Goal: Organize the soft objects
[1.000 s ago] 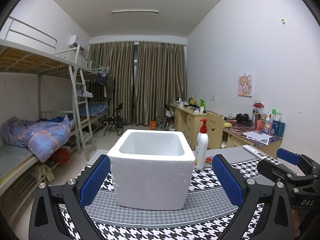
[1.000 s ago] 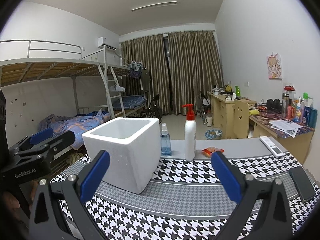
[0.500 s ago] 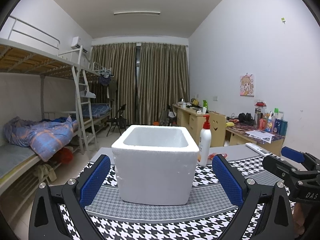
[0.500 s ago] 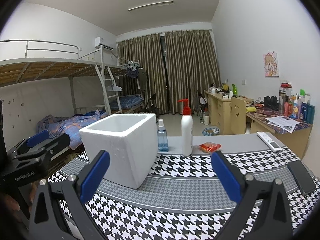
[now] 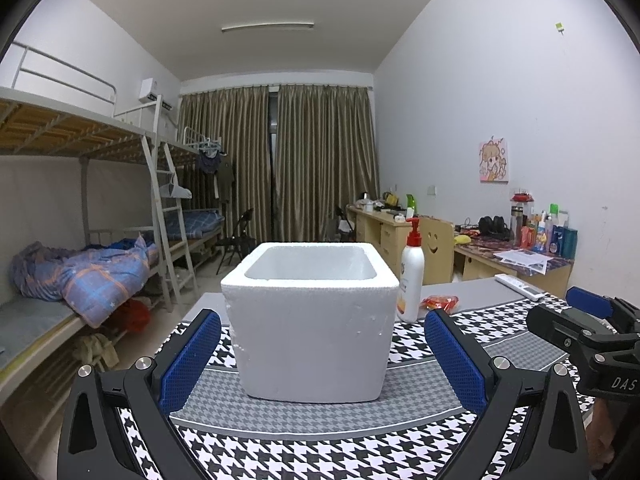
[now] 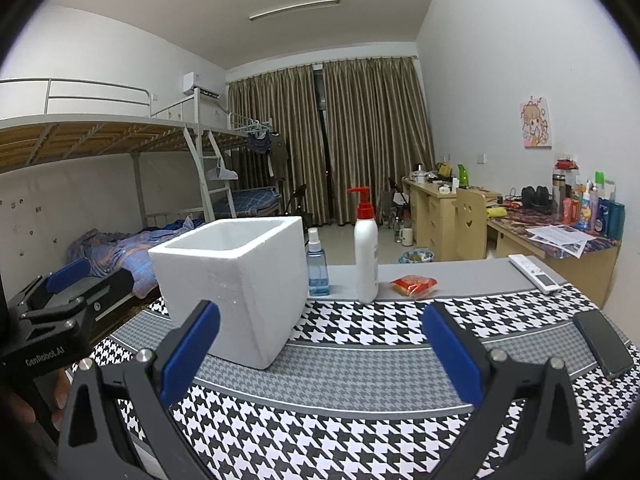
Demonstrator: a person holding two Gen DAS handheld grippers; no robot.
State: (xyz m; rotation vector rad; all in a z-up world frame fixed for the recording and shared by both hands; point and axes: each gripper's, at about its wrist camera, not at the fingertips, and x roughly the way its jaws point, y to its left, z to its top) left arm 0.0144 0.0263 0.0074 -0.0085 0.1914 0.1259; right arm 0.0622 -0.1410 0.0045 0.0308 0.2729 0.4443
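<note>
A white foam box [image 5: 312, 320] stands open-topped on the houndstooth tablecloth [image 5: 320, 452]; what lies inside it is hidden. My left gripper [image 5: 321, 314] is open just in front of the box, nothing between its blue pads. The right gripper [image 6: 320, 307] is also open and empty, with the box [image 6: 236, 280] ahead to its left. A small red packet [image 6: 414, 284] lies at the back of the table beside a white pump bottle [image 6: 366, 252]. Each gripper shows in the other's view: the right gripper [image 5: 580, 316] at the right edge, the left gripper [image 6: 68, 292] at the left edge.
A blue spray bottle [image 6: 317, 264] stands behind the box. A white remote [image 6: 534, 274] and a dark phone [image 6: 602, 344] lie at the table's right side. Bunk beds [image 5: 80, 272] fill the left of the room, and cluttered desks [image 5: 520, 252] line the right wall.
Both grippers have sunk slightly, so less of the box's inside shows in the left wrist view. Both stay open and nothing on the table has moved.
</note>
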